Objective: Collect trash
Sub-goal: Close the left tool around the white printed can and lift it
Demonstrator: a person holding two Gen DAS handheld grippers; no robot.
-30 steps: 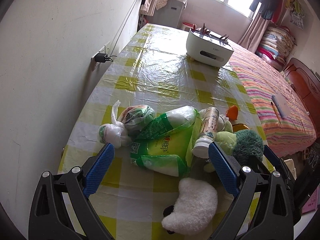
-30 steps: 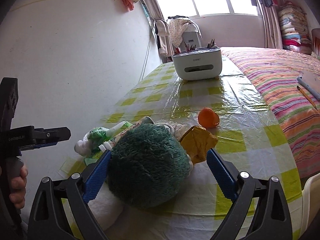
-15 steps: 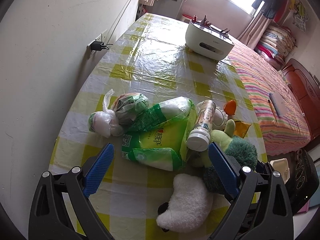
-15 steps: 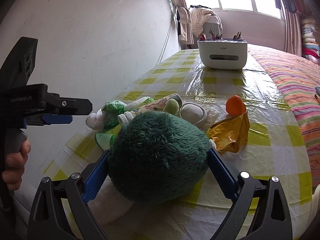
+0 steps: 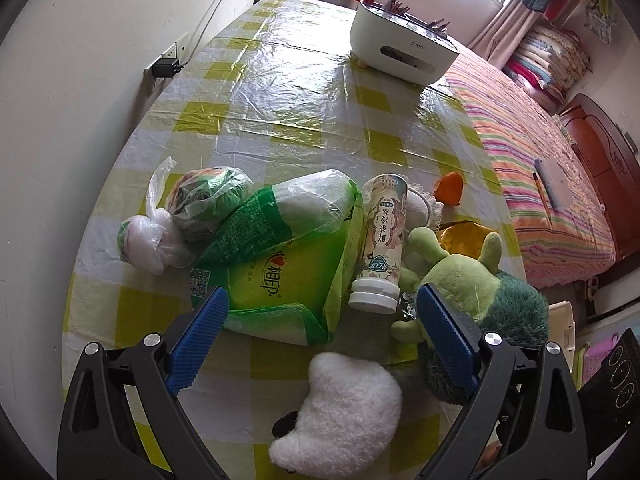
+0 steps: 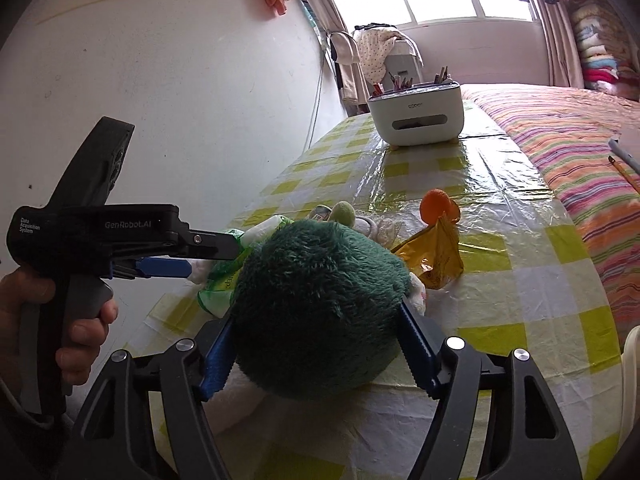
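A dark green plush toy (image 6: 320, 312) lies at the near table edge. My right gripper (image 6: 316, 314) is closing on it, and both blue pads touch its fur. The trash pile sits behind it: a green plastic bag (image 5: 280, 264), a white-capped bottle (image 5: 382, 240) on its side, knotted small bags (image 5: 208, 200), a gold wrapper (image 6: 436, 252) and an orange piece (image 6: 438, 204). My left gripper (image 5: 322, 292) hangs open just above the near end of the green bag and the bottle cap, holding nothing. From the right wrist it shows side-on as the left gripper (image 6: 200, 258) in a hand (image 6: 80, 320).
A white plush (image 5: 344, 408) lies at the near edge, below the left gripper. A white organiser box (image 5: 404, 48) stands at the far end of the checked table (image 5: 280, 92). A wall runs along the left, a striped bed (image 5: 540, 152) along the right.
The right jaws have narrowed onto the green plush. The left gripper has moved forward and down toward the bag and bottle, still open.
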